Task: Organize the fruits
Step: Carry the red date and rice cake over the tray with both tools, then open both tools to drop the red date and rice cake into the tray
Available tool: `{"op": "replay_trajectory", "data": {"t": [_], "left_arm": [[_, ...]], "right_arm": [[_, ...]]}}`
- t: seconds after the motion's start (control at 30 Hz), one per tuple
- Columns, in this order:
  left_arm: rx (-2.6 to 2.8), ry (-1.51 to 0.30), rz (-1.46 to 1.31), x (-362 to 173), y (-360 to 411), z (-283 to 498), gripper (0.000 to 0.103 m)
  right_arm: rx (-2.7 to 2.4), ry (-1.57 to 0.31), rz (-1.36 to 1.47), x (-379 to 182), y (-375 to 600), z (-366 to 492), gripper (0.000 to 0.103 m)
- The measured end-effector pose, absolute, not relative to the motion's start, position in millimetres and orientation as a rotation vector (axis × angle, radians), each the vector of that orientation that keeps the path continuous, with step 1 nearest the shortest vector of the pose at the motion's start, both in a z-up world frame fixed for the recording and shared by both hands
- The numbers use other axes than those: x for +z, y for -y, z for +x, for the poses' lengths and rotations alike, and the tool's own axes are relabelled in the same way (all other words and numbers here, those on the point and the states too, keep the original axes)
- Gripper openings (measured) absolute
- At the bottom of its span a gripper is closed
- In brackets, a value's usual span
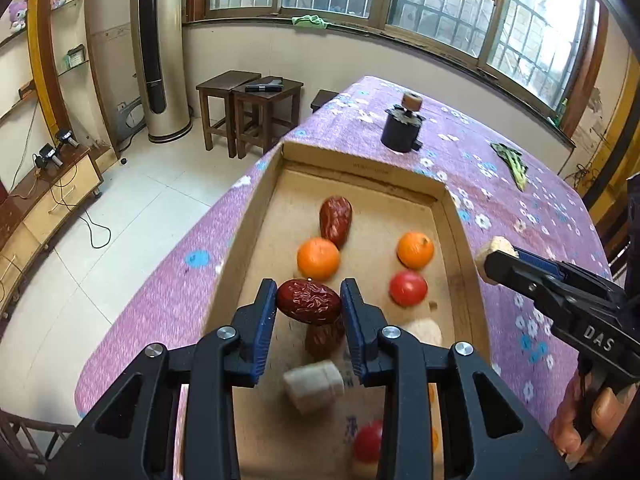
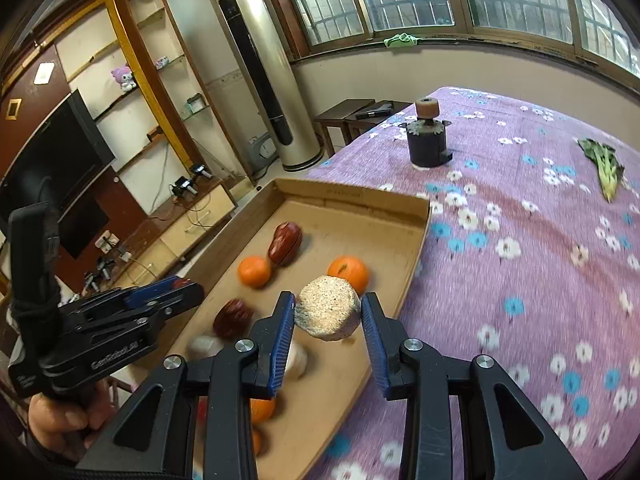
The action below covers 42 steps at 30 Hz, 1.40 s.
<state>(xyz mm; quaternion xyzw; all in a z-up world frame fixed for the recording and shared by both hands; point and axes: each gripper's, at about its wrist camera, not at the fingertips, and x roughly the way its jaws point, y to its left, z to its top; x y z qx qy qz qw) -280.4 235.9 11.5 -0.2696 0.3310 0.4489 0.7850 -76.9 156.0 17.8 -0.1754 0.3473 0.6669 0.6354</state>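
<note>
Fruits lay scattered in the shallow cardboard box on the purple flowered tablecloth: two oranges, a red tomato, a red date near the far end and pale corn-like chunks nearer me. Another date lay under my left tool.

I judged both hands to be mid-carry, each with one piece lifted over the box. To do this well, I reckoned each piece should travel low and level, then be set beside its own kind before letting go, so nothing rolls or knocks the oranges.

My left gripper had its blue pads partway closed, clamped end to end on a wrinkled jujube held above the box floor. My right gripper was somewhat wider, its pads pressed on either side of a rough beige cut corn piece, which hung over the box's right edge. The grip there looked lighter, so I would have moved it gently.
</note>
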Motion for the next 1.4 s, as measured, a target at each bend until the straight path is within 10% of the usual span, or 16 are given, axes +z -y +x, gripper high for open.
{"op": "replay_trajectory", "data": {"t": [1.23, 1.4], "left_arm": [[0.872, -0.838, -0.59, -20, -241, -222, 0.031], [0.895, -0.845, -0.579, -18, -240, -225, 0.06]], "right_arm": [[1.49, -0.88, -0.515, -32, -267, -61, 0.038], [1.494, -0.877, -0.516, -28, -264, -63, 0.04]]}}
